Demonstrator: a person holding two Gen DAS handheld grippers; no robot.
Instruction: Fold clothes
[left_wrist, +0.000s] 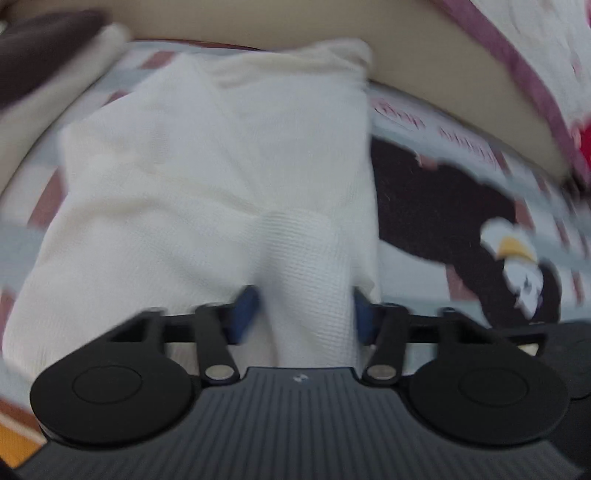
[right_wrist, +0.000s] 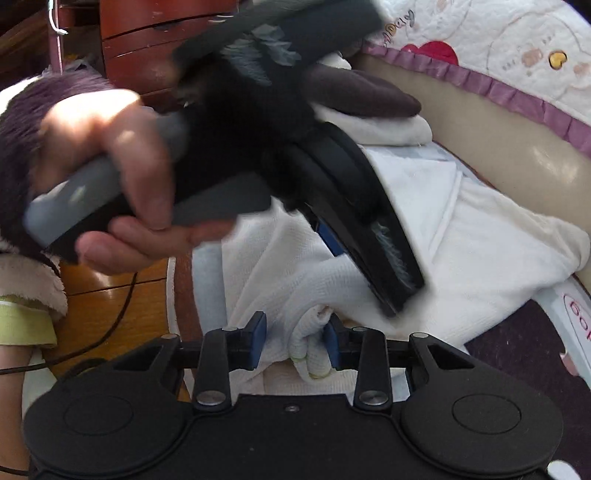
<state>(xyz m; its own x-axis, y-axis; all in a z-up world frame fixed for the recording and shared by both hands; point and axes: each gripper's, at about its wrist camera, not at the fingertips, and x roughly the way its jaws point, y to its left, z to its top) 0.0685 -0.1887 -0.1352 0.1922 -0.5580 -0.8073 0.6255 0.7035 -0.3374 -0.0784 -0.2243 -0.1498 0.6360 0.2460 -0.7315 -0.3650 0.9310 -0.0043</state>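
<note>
A white garment (left_wrist: 221, 177) lay spread on a bed covered by a printed sheet (left_wrist: 443, 206) showing a dark eagle with a white head. The left hand-held gripper (left_wrist: 304, 314) was clamped on a bunched fold of that cloth at its near edge. The right hand-held gripper (right_wrist: 295, 341) pinched a rolled edge of the same white garment (right_wrist: 480, 236). A padded beige bed rail (right_wrist: 480, 125) ran behind, with a quilted cover trimmed in purple (right_wrist: 517, 48) above it. A reddish wooden dresser (right_wrist: 147, 37) stood beside the bed over a wood floor (right_wrist: 122, 306).
</note>
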